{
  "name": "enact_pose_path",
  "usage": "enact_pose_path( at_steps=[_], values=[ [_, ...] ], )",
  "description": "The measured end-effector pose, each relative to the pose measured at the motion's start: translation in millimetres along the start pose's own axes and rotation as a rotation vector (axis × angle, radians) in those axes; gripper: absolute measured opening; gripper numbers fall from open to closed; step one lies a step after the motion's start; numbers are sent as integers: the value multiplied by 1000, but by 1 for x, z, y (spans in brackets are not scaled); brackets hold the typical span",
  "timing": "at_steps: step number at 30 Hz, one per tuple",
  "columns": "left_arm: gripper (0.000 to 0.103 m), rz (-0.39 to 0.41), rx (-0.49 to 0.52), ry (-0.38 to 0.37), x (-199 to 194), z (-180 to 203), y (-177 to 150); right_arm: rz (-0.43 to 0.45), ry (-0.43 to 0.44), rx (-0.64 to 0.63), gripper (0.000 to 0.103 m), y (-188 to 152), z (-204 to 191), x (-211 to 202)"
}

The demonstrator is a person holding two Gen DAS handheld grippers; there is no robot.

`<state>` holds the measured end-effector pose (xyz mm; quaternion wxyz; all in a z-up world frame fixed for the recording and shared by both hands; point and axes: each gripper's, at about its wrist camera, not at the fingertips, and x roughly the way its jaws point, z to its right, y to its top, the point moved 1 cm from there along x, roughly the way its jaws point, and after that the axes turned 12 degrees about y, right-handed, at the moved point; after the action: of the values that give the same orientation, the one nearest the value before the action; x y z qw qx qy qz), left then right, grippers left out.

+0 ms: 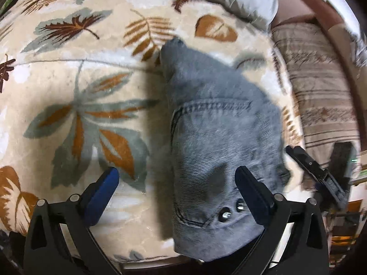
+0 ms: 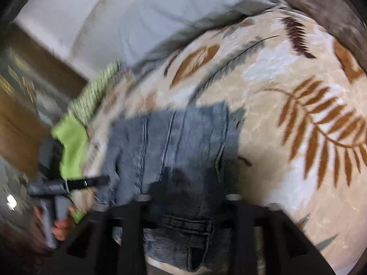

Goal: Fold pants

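Fig.: L tool (image 1: 176,185), jaws spread wide & released, hangs above folded grey pants (image 1: 218,123) lying on leaf-print blanket (image 1: 80,73). R tool (image 2: 187,198), view blurred, prob. also released: pants set down, fold apparently done. Green cloth (image 2: 73,142) at far left.

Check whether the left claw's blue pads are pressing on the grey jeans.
Cannot tell. The left wrist view shows the left claw wide open; its right-hand pad overlaps the jeans, but contact isn't plain.
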<state>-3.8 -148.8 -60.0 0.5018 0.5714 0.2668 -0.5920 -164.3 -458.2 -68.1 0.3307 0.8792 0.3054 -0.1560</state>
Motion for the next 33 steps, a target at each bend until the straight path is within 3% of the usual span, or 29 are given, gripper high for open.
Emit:
enact_pose_path(
  at_steps=[4, 10, 13, 14, 16, 18, 19, 20, 21, 23, 25, 33],
  values=[
    [102, -31, -30, -107, 5, -4, 9, -26, 31, 107, 68, -6, 31, 3],
    [102, -134, -8, -151, 33, 18, 10, -65, 223, 154, 68, -13, 36, 23],
    [102, -124, 25, -158, 36, 30, 11, -85, 271, 133, 69, -10, 39, 29],
    [102, -122, 28, -163, 37, 32, 13, -89, 274, 136, 69, -10, 42, 29],
    [102, -127, 20, -169, 40, 33, 17, -109, 221, 116, 55, -9, 45, 32],
    [102, -128, 12, -167, 42, 37, 19, -124, 180, 87, 52, -7, 42, 34],
    [93, -121, 15, -160, 41, 38, 19, -128, 164, 69, 50, -7, 40, 34],
    [75, -115, 25, -164, 37, 42, 18, -133, 150, 48, 48, -9, 35, 35],
    [73, -111, 29, -160, 33, 44, 17, -133, 152, 39, 45, -9, 32, 34],
    [53, -87, 39, -152, 23, 44, 17, -123, 176, 46, 42, -9, 26, 30],
    [45, -71, 42, -151, 14, 44, 18, -114, 193, 39, 42, -8, 20, 26],
    [42, 4, 5, -129, -18, 23, 26, -126, 235, -27, 42, 1, -19, 24]
  ],
)
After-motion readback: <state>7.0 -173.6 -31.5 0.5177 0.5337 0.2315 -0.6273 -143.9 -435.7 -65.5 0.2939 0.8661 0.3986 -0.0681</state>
